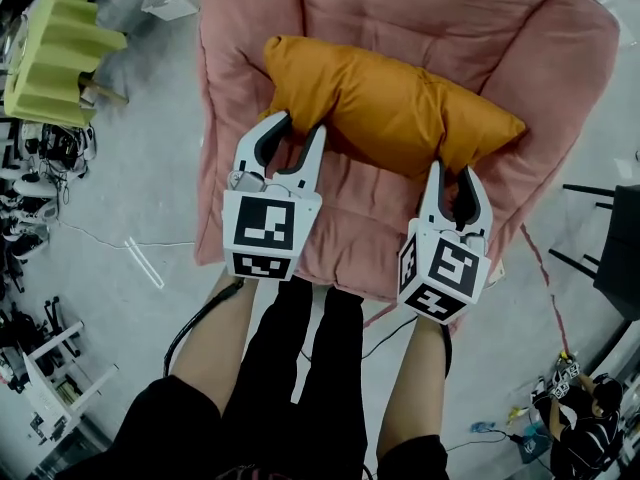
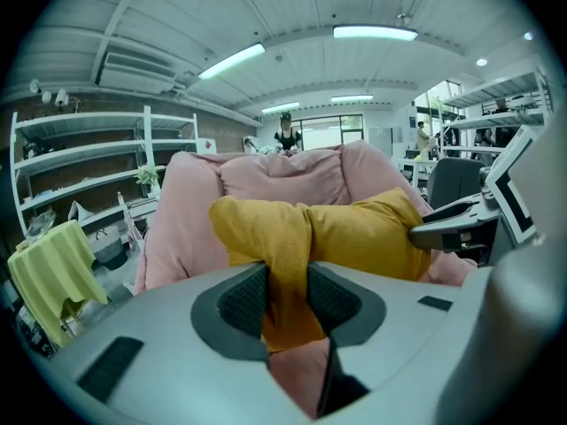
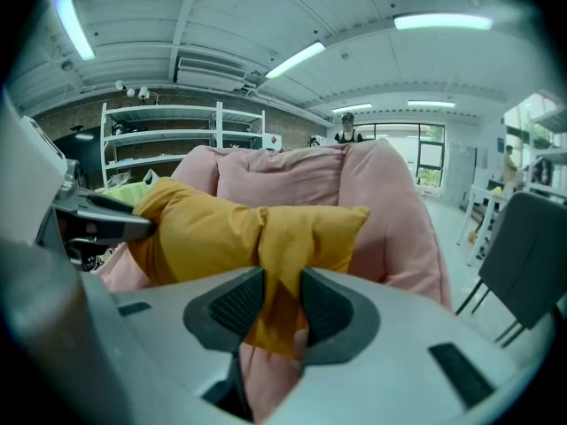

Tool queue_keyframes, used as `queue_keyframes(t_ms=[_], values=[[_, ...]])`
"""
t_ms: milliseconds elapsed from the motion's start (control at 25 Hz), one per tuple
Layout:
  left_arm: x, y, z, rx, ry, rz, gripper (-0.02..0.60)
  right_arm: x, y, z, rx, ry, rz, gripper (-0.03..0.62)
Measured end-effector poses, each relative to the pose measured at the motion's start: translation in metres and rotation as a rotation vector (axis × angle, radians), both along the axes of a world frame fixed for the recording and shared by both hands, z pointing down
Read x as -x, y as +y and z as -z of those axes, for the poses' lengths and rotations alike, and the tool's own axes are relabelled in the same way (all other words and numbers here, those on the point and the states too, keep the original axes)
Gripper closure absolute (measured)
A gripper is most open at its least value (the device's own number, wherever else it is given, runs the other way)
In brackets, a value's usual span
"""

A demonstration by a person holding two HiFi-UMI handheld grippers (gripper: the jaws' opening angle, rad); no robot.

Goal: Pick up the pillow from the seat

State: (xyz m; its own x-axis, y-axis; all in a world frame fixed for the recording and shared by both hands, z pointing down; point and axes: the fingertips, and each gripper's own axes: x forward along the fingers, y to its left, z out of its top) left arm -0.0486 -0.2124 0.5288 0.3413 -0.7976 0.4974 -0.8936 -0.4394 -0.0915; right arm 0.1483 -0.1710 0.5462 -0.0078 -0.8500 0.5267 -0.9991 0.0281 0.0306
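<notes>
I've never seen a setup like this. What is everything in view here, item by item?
orange fabric pillow: one, orange, lying across the armchair, pinched at both ends
pink padded armchair: one, pink, under and behind the pillow
yellow-green cloth: one, draped over something left of the armchair
white shelving unit: one, white, along the far wall
dark chair: one, grey-black, right of the armchair
left gripper: one, white with black pads, shut on the pillow's left end
right gripper: one, same colours, shut on its right end
forearms: two, bare, behind the grippers
legs: two, in black, at the bottom of the head view
</notes>
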Motion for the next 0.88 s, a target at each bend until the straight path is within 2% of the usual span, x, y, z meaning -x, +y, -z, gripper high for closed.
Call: queue_keyframes(t_ms=[880], values=[[0.005,-0.021,0.089,-0.091,0.036,0.004,0.446,0.004,-0.021,0.09,-0.089,0.011,-0.002,0.448]])
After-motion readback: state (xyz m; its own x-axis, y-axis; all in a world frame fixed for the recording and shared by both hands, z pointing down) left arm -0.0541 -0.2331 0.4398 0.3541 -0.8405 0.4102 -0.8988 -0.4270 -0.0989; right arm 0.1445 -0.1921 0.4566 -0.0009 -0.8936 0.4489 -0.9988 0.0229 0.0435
